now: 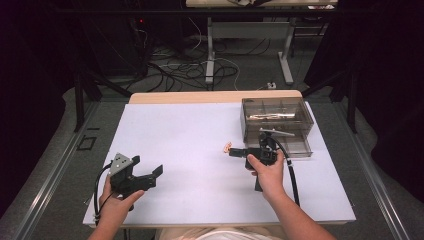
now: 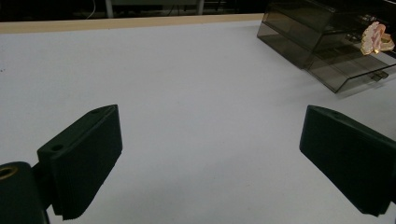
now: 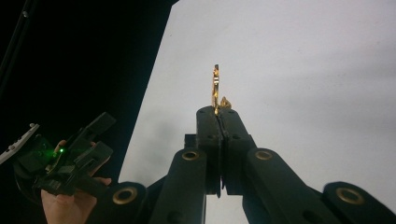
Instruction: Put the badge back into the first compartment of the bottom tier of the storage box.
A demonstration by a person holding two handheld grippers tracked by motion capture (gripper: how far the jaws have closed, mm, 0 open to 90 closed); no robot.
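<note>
My right gripper (image 1: 232, 151) hovers over the middle of the white table top (image 1: 190, 135) and points left. Its jaws are shut on a small, thin gold and pink trinket (image 1: 227, 147). In the right gripper view the trinket (image 3: 215, 88) sticks up edge-on from the closed tips of my right gripper (image 3: 217, 112). My left gripper (image 1: 148, 165) is held low at the front left, its jaws wide apart with nothing between them. The left gripper view shows its fingers (image 2: 84, 158) spread over bare table, with the trinket (image 2: 375, 37) far off at the upper right.
A smoky clear drawer box (image 1: 276, 112) stands at the back right, its lower drawer (image 1: 295, 146) pulled out toward the person. The box (image 2: 322, 37) sits at the upper right of the left gripper view. Beyond the wooden back edge (image 1: 215, 96), cables lie on the floor.
</note>
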